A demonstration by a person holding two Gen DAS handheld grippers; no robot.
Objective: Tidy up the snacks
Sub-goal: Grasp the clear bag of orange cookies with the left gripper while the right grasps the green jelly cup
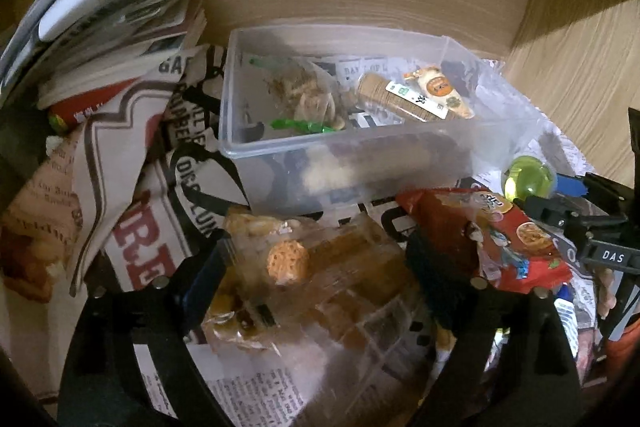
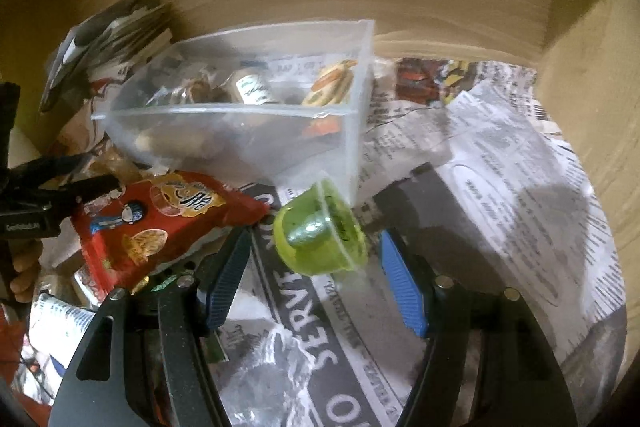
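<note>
Fingers: our left gripper (image 1: 316, 267) open around clear snack bag (image 1: 304, 279); right gripper (image 2: 316, 267) open around green jelly cup (image 2: 320, 231) | clear box (image 1: 360, 155) ahead | red packet (image 2: 160, 223) between them, newspaper (image 2: 500, 179) underneath.

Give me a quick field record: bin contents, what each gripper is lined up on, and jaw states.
bin: clear plastic bin on newspaper, holding a few wrapped snacks
left gripper: open, jaws either side of clear cookie bag, pads not pressing on it
right gripper: open, green jelly cup lying on its side just ahead of the pads, untouched
red snack packet: outside the bin, between the two grippers
stack of papers: left of the bin
</note>
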